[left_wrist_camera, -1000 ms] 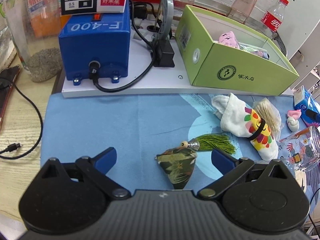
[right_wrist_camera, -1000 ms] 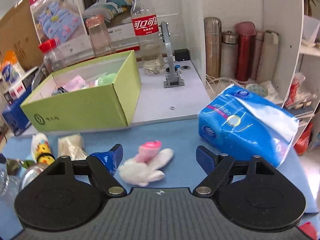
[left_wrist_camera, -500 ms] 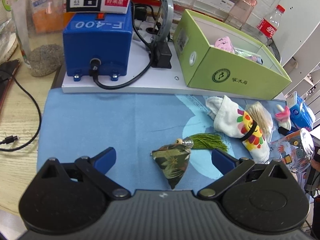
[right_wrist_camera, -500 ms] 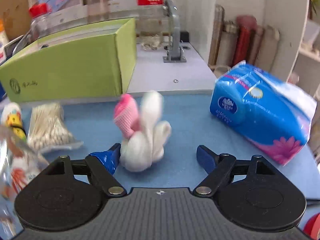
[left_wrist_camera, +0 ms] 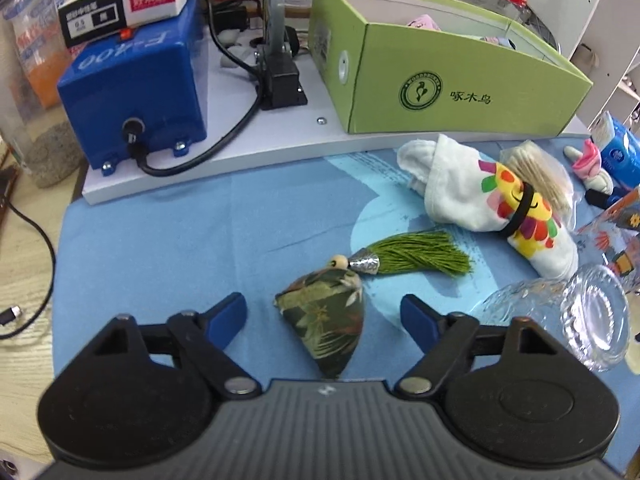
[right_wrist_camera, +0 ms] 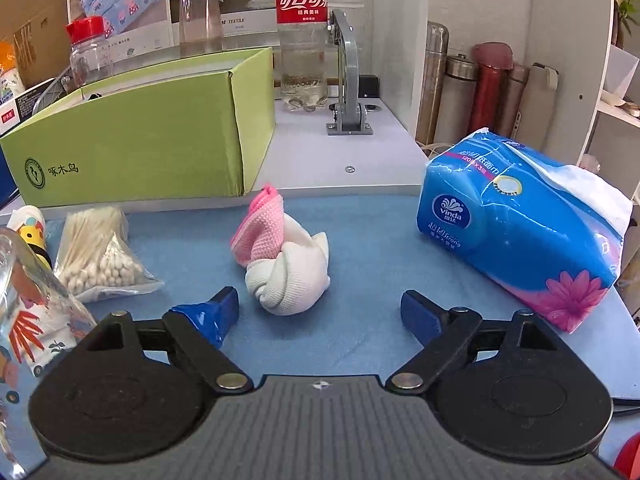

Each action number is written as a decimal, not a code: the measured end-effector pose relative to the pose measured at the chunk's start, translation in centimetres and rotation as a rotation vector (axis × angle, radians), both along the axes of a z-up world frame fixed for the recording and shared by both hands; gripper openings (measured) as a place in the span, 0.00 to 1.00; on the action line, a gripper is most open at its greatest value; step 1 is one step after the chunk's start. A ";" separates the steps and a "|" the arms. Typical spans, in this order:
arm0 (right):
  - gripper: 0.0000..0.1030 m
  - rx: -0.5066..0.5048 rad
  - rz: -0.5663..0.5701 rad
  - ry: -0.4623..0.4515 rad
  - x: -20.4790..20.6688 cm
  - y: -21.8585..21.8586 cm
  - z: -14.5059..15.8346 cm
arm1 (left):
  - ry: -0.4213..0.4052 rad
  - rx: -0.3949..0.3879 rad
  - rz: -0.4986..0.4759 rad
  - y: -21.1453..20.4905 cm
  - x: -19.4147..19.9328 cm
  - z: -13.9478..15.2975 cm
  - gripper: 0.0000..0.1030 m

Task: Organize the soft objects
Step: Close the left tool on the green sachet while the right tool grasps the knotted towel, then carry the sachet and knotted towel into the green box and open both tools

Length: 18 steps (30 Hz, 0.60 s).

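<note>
A dark floral sachet with a green tassel lies on the blue mat. My left gripper straddles it; its jaws are closing, and the pads stand clear of the cloth on both sides. A rolled white sock with a bright print lies further right. A pink and white rolled sock sits on the mat in front of my right gripper, whose jaws are opening with nothing between them. The green box stands behind, with soft items inside.
A blue machine with a black cable stands back left. A glass jar lies right of the sachet. A bag of cotton swabs and a blue tissue pack flank the pink sock. Bottles and flasks stand behind.
My left gripper moved down over the sachet and its jaws narrowed. The right gripper dropped lower and came closer to the pink sock, which now sits still on the mat.
</note>
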State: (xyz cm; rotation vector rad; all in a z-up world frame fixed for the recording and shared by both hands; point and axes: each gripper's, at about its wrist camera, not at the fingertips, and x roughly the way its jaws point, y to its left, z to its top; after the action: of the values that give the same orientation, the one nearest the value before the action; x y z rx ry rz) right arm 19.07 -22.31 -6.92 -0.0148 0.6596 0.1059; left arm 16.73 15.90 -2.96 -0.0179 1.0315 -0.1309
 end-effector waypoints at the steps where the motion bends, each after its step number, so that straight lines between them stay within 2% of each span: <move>1: 0.74 -0.001 0.002 -0.001 0.0 0.0 0.0 | -0.005 0.010 0.004 0.0 -0.1 0.0 0.62; 2: 0.73 -0.002 0.010 -0.005 0.0 0.1 0.0 | -0.013 0.022 0.008 0.0 -0.2 0.1 0.50; 3: 0.68 -0.003 0.027 -0.010 0.0 0.1 0.0 | -0.025 0.034 0.015 0.1 -0.3 0.2 0.43; 4: 0.59 0.000 0.052 -0.018 -0.1 0.1 0.0 | -0.031 0.039 0.023 0.2 -0.5 0.4 0.38; 5: 0.49 0.003 0.071 -0.025 -0.3 0.2 0.1 | -0.032 0.047 0.037 0.3 -0.7 0.5 0.37; 6: 0.19 0.006 0.089 -0.031 -0.6 0.3 0.3 | -0.037 0.042 0.046 0.4 -0.9 0.6 0.37; 9: 0.17 0.040 0.119 -0.018 -1.0 0.2 0.5 | -0.061 -0.009 0.074 1.1 -1.8 1.4 0.36; 12: 0.17 0.083 0.125 -0.042 -1.9 -0.5 1.4 | -0.087 -0.078 0.092 2.1 -2.8 3.2 0.36; 18: 0.17 0.191 0.166 -0.169 -2.5 -0.9 7.0 | -0.179 -0.159 0.071 2.2 -1.7 8.8 0.36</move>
State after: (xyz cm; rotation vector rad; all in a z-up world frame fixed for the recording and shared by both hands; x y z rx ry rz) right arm 16.59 -23.26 0.06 0.1042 0.4766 0.3243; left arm 15.06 18.06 5.88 -0.1838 0.8388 -0.1468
